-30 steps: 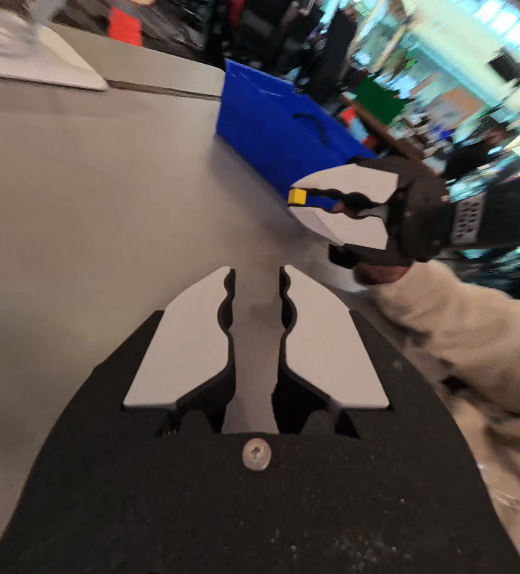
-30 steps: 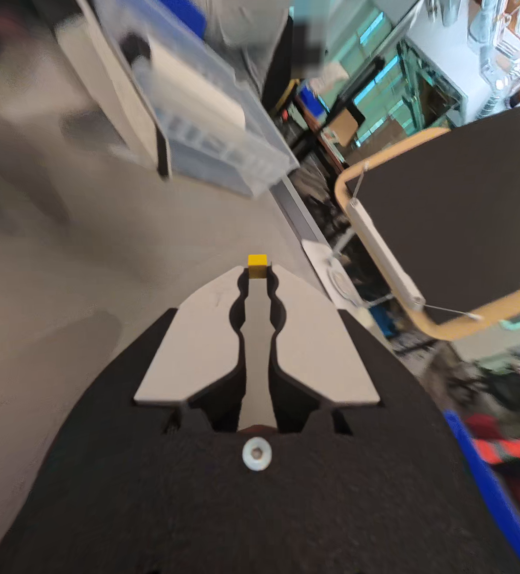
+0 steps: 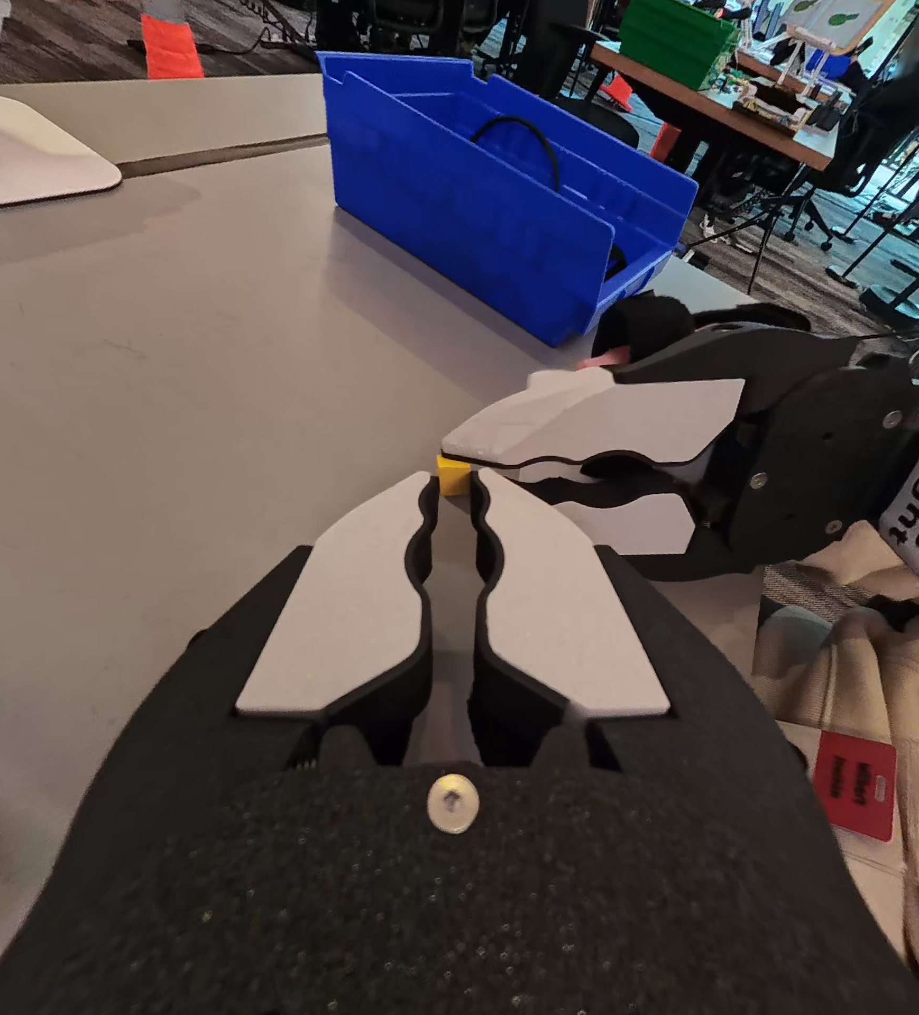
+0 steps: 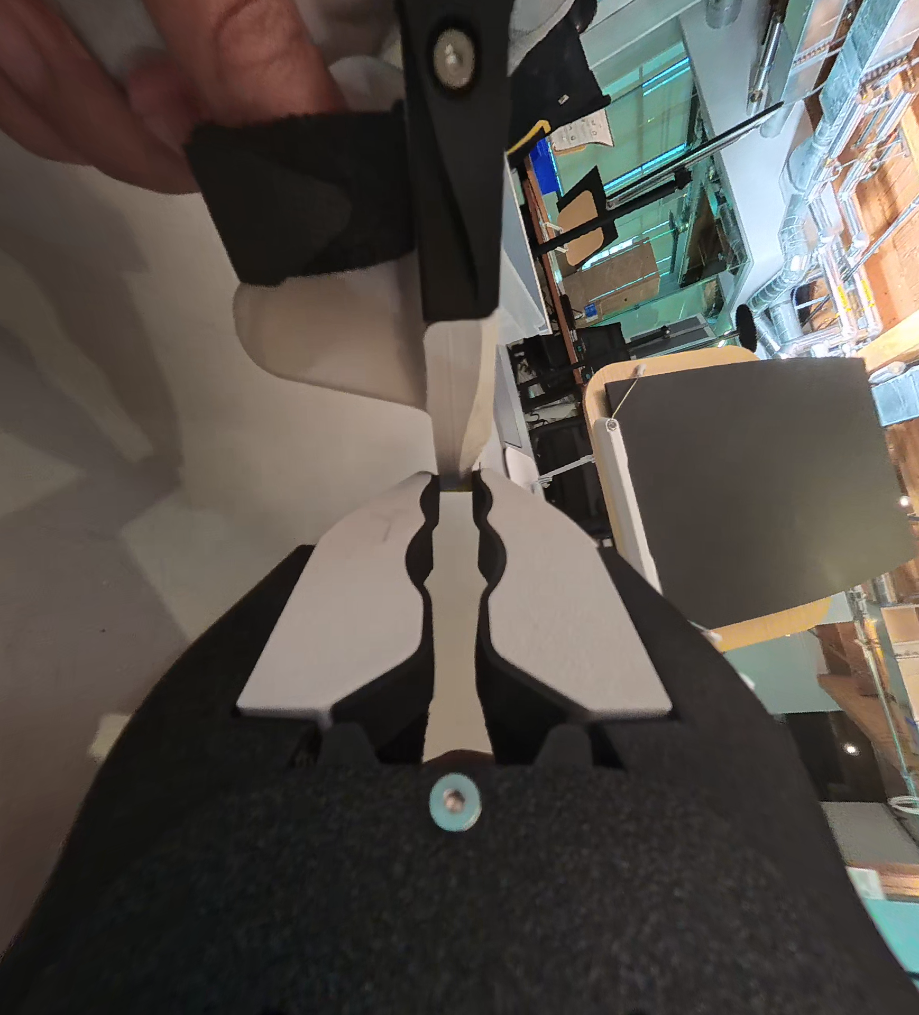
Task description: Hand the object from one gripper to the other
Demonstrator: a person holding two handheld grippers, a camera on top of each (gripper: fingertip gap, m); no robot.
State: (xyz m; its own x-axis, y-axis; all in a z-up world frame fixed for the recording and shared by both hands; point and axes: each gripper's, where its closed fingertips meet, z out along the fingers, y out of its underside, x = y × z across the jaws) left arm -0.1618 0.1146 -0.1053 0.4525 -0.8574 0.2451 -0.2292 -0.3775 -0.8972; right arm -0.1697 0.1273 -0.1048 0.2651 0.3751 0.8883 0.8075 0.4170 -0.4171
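Note:
A small yellow block (image 3: 450,479) is held above the grey table (image 3: 171,384). In the left wrist view my left gripper (image 3: 453,484) has its two fingertips closed against the block's sides. My right gripper (image 3: 460,466) comes in from the right, turned on its side, and is shut on the same block. In the right wrist view my right gripper (image 4: 454,486) pinches the block (image 4: 456,486), which barely shows between the tips. The left gripper (image 4: 454,467) reaches down from above onto it, and a hand (image 4: 116,82) holds that gripper.
A blue plastic bin (image 3: 474,219) with a black cable in it stands on the table beyond the grippers. A white stand base (image 3: 23,159) lies at the far left. A cream sleeve (image 3: 858,686) and a red tag (image 3: 853,791) are at the right. The grippers are tip to tip, or close to it.
The two grippers have come together. The right gripper has brought the yellow block between the left fingertips, and the left jaws have narrowed from wide open onto the block.

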